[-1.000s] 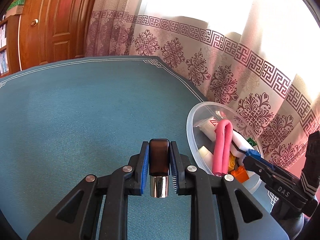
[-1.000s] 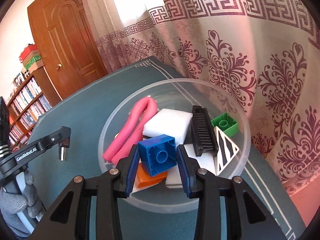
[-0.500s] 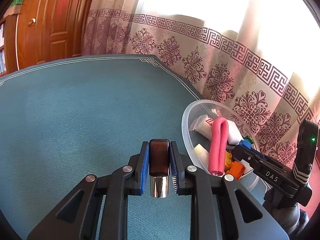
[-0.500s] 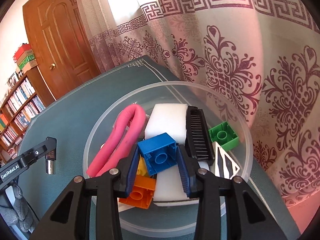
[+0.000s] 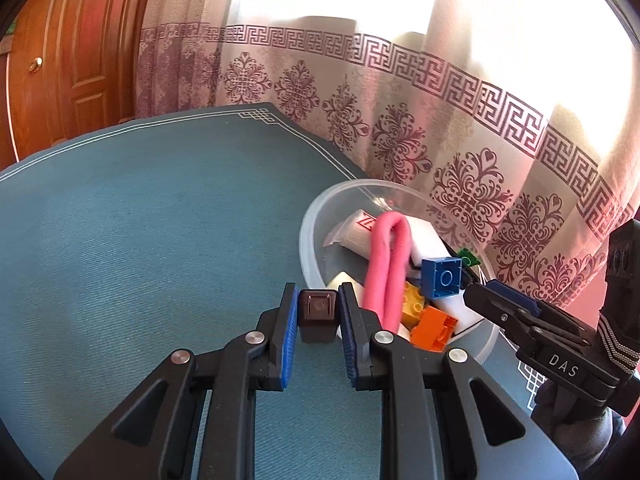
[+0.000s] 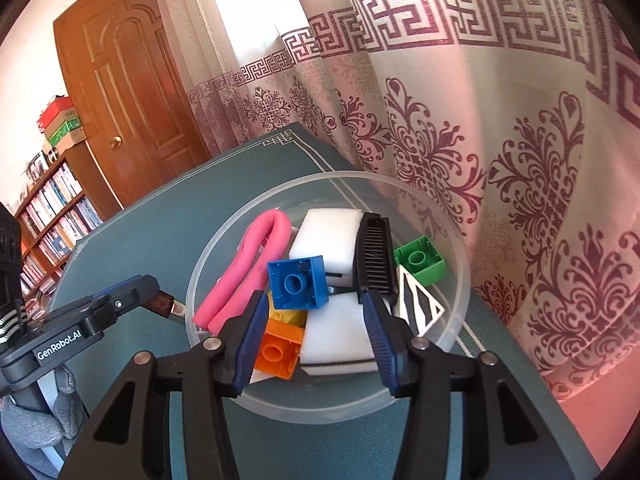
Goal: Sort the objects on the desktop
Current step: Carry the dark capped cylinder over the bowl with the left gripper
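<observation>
Two grippers are seen over a teal, finely woven tabletop (image 5: 120, 240) edged with a white line border. Nearest in the left wrist view, the left gripper (image 5: 318, 316) is pinched on a small brown boxy object (image 5: 317, 314) with a square end face; in the right wrist view a shiny metal tip is seen on that object, just beside the bowl's left rim. Its ribbed blue pads (image 5: 289, 340) are pressed against both flanks of the object.

In the right wrist view, the right gripper (image 6: 316, 312) is spread wide above the near part of a round, translucent plastic bowl (image 6: 456, 240), nothing being held between its blue ribbed pads. The bowl stands near the tabletop's edge on the curtain side.

Inside the bowl, an orange studded brick (image 6: 278, 350) lies nearest, with a yellow brick (image 6: 286, 314) touching it behind. A blue square brick (image 6: 298, 282), its hollow underside turned up, is tilted on top of the pile. White smooth foam-like blocks (image 6: 340, 344) are packed beside and beneath it. A pink, soft-looking tube (image 6: 248, 272) bent into a hairpin is leaned along the left side. A black comb-like ribbed piece (image 6: 374, 260) lies across the white blocks, with a black-and-white striped triangle (image 6: 418, 308) and a green brick (image 6: 420, 260) to its right.

Beyond, a patterned curtain (image 6: 480, 140) hangs, and a panelled wooden door (image 6: 128, 92) is seen farther off.
</observation>
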Available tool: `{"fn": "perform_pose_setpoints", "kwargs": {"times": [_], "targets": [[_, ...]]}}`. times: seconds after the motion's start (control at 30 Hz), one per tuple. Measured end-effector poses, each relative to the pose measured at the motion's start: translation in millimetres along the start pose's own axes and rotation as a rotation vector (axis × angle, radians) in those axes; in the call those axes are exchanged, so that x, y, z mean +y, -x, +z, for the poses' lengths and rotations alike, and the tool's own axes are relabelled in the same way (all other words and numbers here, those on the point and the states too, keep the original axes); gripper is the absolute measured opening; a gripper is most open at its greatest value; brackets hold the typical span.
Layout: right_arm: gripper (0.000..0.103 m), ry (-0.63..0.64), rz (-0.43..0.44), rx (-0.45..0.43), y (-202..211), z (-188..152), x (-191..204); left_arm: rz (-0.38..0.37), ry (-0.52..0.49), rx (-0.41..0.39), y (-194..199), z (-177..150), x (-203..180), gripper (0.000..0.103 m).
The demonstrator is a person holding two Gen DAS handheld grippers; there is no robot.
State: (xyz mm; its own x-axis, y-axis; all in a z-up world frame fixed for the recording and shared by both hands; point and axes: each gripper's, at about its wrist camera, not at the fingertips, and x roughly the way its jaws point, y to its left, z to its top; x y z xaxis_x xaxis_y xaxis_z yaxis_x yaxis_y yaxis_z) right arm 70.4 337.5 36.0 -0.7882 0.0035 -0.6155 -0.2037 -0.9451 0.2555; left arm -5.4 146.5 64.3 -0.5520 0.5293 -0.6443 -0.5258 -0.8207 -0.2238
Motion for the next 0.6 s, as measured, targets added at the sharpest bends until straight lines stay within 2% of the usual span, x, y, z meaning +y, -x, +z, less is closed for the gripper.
{"fn": "perform_pose_setpoints", "kwargs": {"times": [0.33,0.6], "targets": [[0.054,0.016,0.005,-0.013,12.6,-6.8,-6.4,-0.008,-0.015,-0.028,-2.7,5.6,-23.4,0.022],[0.054,0.004,0.017,-0.005,11.3,-7.8,-10.2,-0.049,-0.049,-0.023,-11.4,11.6,-45.8,0.022]]}}
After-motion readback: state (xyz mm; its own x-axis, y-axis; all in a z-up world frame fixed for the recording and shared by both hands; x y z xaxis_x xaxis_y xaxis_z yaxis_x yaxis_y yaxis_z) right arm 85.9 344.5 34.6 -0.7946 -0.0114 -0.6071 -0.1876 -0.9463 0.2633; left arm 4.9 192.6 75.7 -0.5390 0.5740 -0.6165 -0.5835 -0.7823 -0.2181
